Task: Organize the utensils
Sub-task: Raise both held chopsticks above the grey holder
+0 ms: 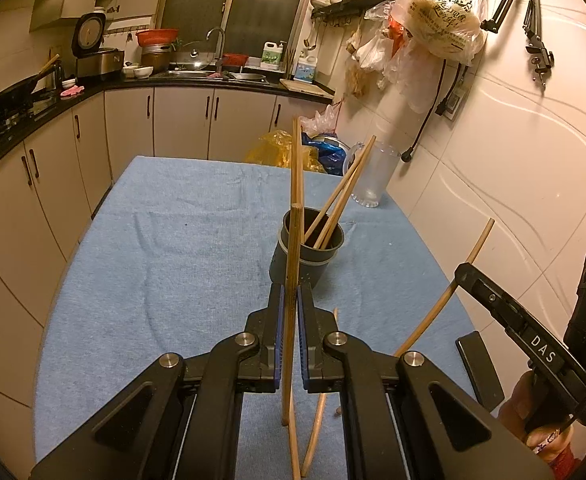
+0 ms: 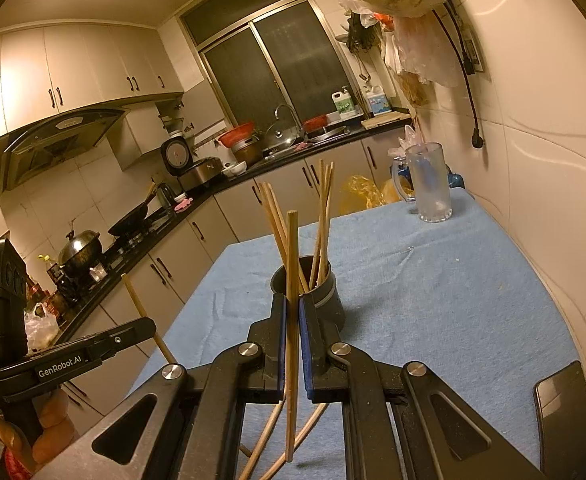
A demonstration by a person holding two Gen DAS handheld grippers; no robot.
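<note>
A dark round cup stands mid-table with several wooden chopsticks leaning in it. My left gripper is shut on one upright chopstick, just in front of the cup. My right gripper is shut on another upright chopstick, also close before the cup. Each gripper shows in the other's view, the right gripper at the right and the left gripper at the left, both with a stick clamped. Loose chopsticks lie on the cloth beneath the jaws.
A blue cloth covers the table. A clear glass mug stands at the far right corner by the wall. A dark phone lies near the right edge. Kitchen counters run along the left and back.
</note>
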